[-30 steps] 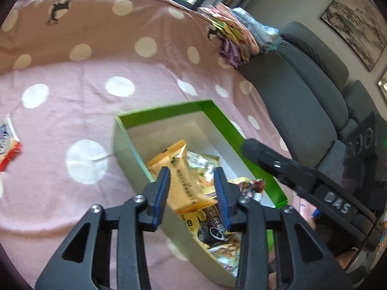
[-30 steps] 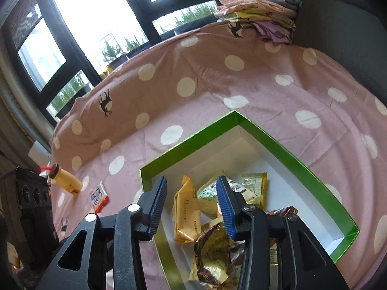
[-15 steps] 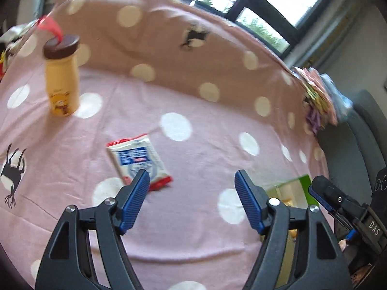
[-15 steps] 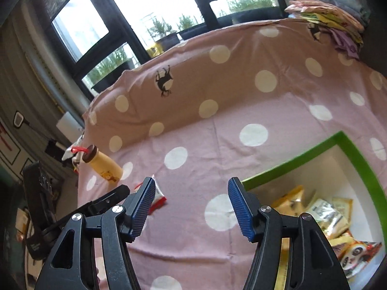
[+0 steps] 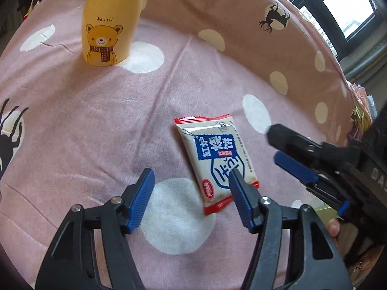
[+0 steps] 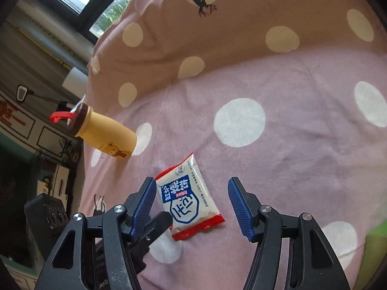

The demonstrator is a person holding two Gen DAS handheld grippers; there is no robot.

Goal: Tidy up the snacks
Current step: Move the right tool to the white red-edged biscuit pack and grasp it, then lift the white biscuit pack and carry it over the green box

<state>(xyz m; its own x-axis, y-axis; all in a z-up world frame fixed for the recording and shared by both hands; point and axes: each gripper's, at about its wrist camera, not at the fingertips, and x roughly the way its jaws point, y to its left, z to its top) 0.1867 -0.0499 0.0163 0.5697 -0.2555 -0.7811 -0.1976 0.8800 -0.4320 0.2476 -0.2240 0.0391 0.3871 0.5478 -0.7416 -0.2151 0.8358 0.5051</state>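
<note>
Snack packet [image 5: 216, 160] lies flat beside left gripper [image 5: 191, 188] jaws

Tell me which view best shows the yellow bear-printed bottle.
The right wrist view: the yellow bear-printed bottle appears whole, with brown cap and red strap. The left wrist view shows its bear print larger, but crops the top.

Beyond your left fingertips, the yellow bottle [image 5: 110, 21] loses its top to the frame edge — cap unseen.
</note>
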